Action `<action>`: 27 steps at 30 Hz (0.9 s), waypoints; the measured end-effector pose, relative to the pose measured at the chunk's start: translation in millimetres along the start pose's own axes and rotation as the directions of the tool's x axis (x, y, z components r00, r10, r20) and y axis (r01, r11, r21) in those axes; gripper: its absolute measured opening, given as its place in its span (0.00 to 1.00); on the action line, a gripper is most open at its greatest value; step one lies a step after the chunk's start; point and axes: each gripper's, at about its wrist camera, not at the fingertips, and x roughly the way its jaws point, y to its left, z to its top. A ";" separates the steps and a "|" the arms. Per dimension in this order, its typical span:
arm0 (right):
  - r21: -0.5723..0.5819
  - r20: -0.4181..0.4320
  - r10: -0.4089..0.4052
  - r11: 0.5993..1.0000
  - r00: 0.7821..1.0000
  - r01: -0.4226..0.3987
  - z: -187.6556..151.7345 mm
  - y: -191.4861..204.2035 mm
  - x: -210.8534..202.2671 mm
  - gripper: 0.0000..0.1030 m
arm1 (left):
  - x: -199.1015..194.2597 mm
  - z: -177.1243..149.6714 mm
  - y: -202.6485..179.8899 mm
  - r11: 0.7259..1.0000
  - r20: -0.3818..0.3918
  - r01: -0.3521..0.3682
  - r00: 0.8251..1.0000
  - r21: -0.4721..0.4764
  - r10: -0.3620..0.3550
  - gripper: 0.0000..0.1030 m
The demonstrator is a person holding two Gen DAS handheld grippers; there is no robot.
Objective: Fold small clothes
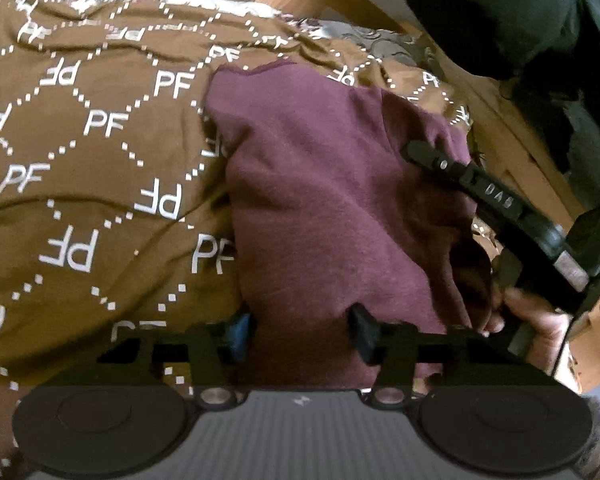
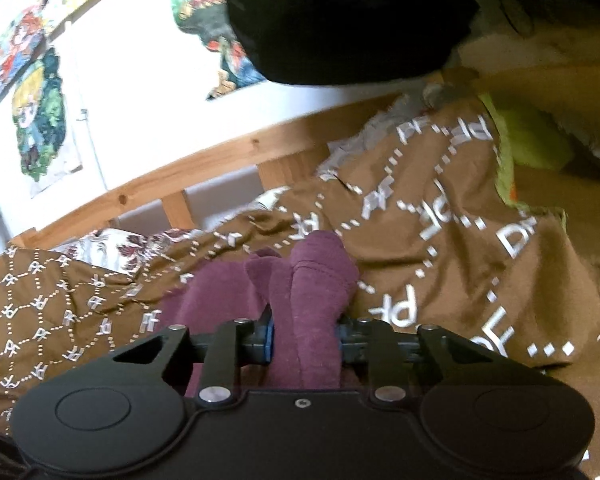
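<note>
A small maroon garment [image 1: 320, 184] lies on a brown blanket printed with "PF" [image 1: 92, 120]. In the left wrist view its near part runs between the fingers of my left gripper [image 1: 302, 330], which is shut on the cloth. My right gripper [image 2: 304, 336] is shut on a bunched fold of the same maroon garment [image 2: 312, 280], which stands up between its blue pads [image 2: 269, 338]. In the left wrist view, one black finger of the right gripper [image 1: 428, 156] rests at the garment's right edge, with a hand [image 1: 536, 320] behind it.
A wooden bed rail [image 2: 204, 156] runs behind the blanket [image 2: 440, 240], in front of a white wall with colourful pictures [image 2: 40, 120]. A dark black mass [image 2: 340, 16] hangs at the top. Yellow-green fabric [image 2: 528, 136] lies at the far right.
</note>
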 end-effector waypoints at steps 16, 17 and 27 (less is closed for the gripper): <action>-0.172 0.098 0.248 0.958 0.964 -0.229 57.4 141.9 17.3 0.23 | -108.7 12.8 49.2 0.981 0.297 -0.193 0.937 -0.004 0.185 0.40; -0.153 0.088 0.263 0.957 0.961 -0.248 58.6 148.2 27.8 0.23 | -113.9 16.5 59.8 0.975 0.308 -0.221 0.926 -0.028 0.219 0.40; -0.145 -0.094 0.251 0.954 0.963 -0.263 39.2 207.6 138.9 0.23 | -115.0 27.7 124.3 0.938 0.290 -0.311 0.893 -0.152 0.343 0.41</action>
